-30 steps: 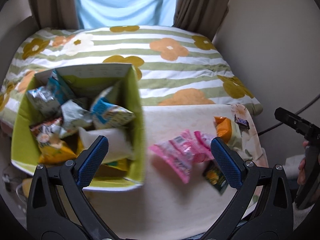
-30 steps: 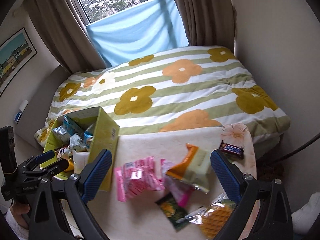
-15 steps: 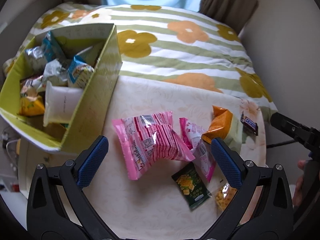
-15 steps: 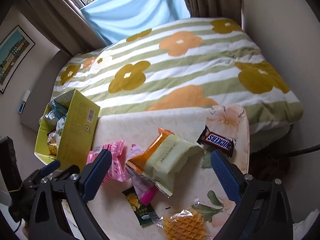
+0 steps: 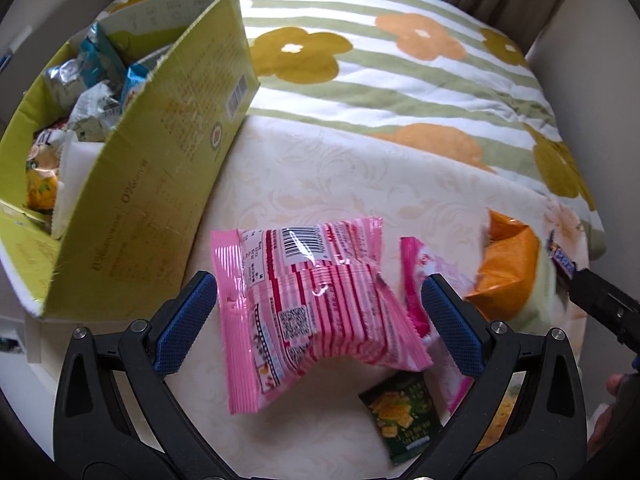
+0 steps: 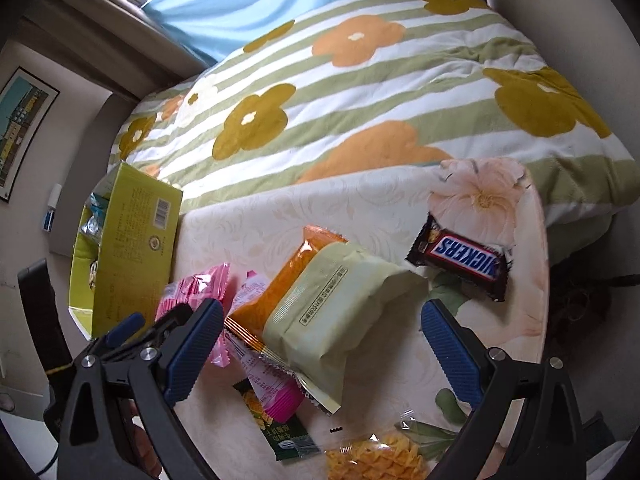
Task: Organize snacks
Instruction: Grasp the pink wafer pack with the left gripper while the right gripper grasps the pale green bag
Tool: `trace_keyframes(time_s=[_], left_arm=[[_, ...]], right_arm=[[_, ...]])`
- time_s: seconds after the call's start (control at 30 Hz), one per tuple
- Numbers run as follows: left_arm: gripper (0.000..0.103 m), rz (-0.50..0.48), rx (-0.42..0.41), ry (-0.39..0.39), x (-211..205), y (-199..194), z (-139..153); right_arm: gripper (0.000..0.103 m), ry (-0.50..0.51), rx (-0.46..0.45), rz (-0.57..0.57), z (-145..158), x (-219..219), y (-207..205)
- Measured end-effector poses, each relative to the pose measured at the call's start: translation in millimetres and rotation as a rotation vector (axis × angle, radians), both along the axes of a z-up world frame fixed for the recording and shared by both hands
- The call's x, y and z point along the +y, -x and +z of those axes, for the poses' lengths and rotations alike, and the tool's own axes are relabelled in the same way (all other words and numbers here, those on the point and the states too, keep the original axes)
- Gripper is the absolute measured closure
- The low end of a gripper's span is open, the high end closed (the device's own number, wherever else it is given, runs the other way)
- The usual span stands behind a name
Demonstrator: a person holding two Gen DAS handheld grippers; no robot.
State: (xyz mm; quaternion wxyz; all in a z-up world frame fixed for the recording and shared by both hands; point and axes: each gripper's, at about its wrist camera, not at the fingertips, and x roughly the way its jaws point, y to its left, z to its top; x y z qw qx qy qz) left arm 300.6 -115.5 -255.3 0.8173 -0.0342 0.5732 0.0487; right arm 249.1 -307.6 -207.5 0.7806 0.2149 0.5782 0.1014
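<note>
Snacks lie loose on the table (image 5: 328,168), the pink bag (image 5: 316,308) between the wide-open, empty jaws of the left gripper (image 5: 320,320), the box (image 5: 168,152) at 10 o'clock. The right gripper (image 6: 320,344) (equally spread, holding nothing) frames the orange-and-green pack (image 6: 336,304); closing on either puffy, slick wrapper could squirt it free or catch the overlapping neighbour

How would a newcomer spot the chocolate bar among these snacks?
Start at the flowered bedspread, then drop to the cream table in front of it. The chocolate bar lies near the table's right edge, apart from the other packets; only it has a dark brown wrapper with white SNICKERS lettering.

Pink striped snack packet (image 5: 316,300) flat beside yellow-green box (image 5: 160,152)
</note>
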Motion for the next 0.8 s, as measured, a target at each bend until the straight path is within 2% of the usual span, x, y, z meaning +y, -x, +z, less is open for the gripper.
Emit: trace_keyframes(time_s=[0.2, 0.5, 0.53, 0.6, 0.63, 0.8], left_arm=[[0.001, 0.008, 0.047, -0.055, 4, -10, -21], [0.002, -0.047, 0.067, -0.041, 6, -16, -33], [0.004, -0.054, 0.080, -0.026, 6, -16, -36], [0.021, -0.069, 0.116, 0.036, 6, -16, -45], [0.025, -0.079, 0.116, 0.065, 6, -15, -47], [0.033, -0.143, 0.097, 0.039, -5, -12, -44]], right_arm=[[0.004, -0.017, 0.036, 0.001, -17, 9, -5], [0.004, -0.007, 0.076, -0.049, -30, 10, -10], [0.004, -0.009, 0.079, -0.058, -31, 10, -10], [0.004, -0.012, 0.086, -0.072, -33, 12, -10], [0.005, -0.013, 0.090, -0.078, -34, 12, -10], [0.004, -0.022, 0.096, -0.103, -35, 13, -11]])
